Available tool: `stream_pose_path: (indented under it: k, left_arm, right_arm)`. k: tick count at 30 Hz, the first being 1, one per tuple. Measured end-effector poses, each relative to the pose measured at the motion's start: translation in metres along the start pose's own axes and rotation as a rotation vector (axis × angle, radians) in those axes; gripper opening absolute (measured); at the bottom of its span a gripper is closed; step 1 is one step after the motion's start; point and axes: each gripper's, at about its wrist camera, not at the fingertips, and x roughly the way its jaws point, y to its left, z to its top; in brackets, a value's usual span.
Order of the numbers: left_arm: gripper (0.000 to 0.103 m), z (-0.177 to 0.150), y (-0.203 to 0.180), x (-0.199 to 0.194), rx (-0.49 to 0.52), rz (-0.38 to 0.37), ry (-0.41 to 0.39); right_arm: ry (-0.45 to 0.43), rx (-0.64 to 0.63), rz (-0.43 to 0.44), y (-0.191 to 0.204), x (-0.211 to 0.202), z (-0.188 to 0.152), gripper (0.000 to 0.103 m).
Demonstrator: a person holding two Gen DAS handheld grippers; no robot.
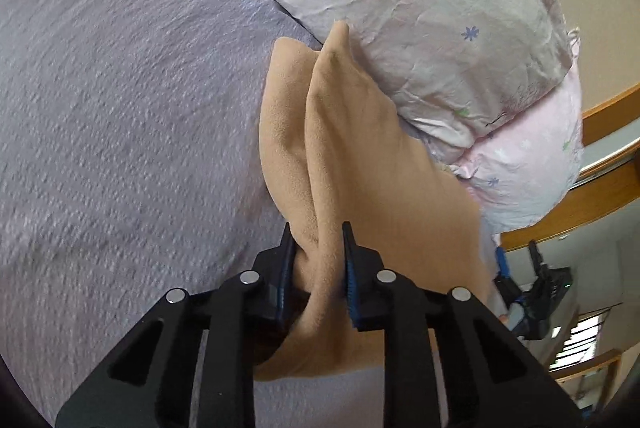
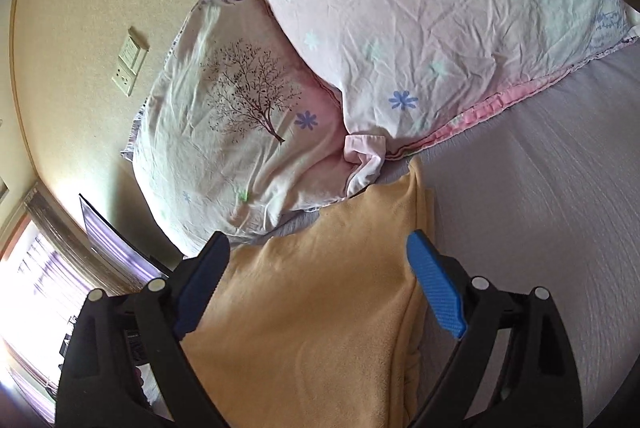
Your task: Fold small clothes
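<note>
Tan fleece, soft and napped, is the whole story: a small fleece garment [image 1: 360,156] bunched up between the fingers of the left gripper [image 1: 318,260], which is clamped tight on a doubled fold of it. From the left wrist view the cloth rises in two ridges toward the floral pillows [image 1: 420,8] and hangs clear of the purple-grey bedsheet [image 1: 120,108] at that end.

Over on the right wrist view, the right gripper [image 2: 320,280] has its blue pads [image 2: 438,292] spread wide, one either side of the garment [image 2: 320,308], gripping nothing. Whether the pads touch the cloth I cannot tell. There the fleece lies fairly flat on the sheet [image 2: 540,208], its far corner just beside the pillow with the tree print [image 2: 240,108].

My read: one fold looks at least started, with a layered edge showing along the garment's right side, but nothing is finished. The lifted end needs laying over and smoothing, and no neat, folded piece is in sight yet.
</note>
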Motion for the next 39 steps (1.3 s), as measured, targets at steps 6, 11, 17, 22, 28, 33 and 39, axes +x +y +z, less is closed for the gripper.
stream_pose_path:
  k: [6, 11, 17, 22, 28, 33, 39]
  left_arm:
    - [0.018, 0.008, -0.074, -0.016, 0.101, -0.202, -0.038]
    - [0.018, -0.015, -0.202, 0.044, 0.334, -0.342, 0.078]
    - [0.021, -0.088, -0.283, 0.167, 0.505, -0.281, 0.379]
    - [0.034, -0.074, -0.265, 0.130, 0.463, -0.401, 0.307]
    - [0.057, -0.047, -0.209, 0.067, 0.457, -0.242, 0.117]
    - [0.057, -0.074, -0.206, 0.051, 0.635, -0.249, 0.128]
    - [0.059, -0.143, -0.226, 0.069, 0.950, -0.137, 0.130]
  right_arm:
    - [-0.079, 0.015, 0.027, -0.001, -0.015, 0.005, 0.090]
    - [-0.141, 0.018, 0.017, -0.009, -0.025, 0.009, 0.090]
    - [-0.147, 0.038, -0.025, -0.028, -0.031, 0.013, 0.090]
    - [-0.117, 0.037, 0.014, -0.032, -0.031, 0.017, 0.090]
    - [-0.067, -0.154, 0.092, 0.009, -0.064, -0.003, 0.074]
    - [-0.009, -0.357, -0.023, 0.051, -0.083, -0.038, 0.063]
    - [0.116, -0.494, -0.250, 0.063, -0.046, -0.067, 0.009]
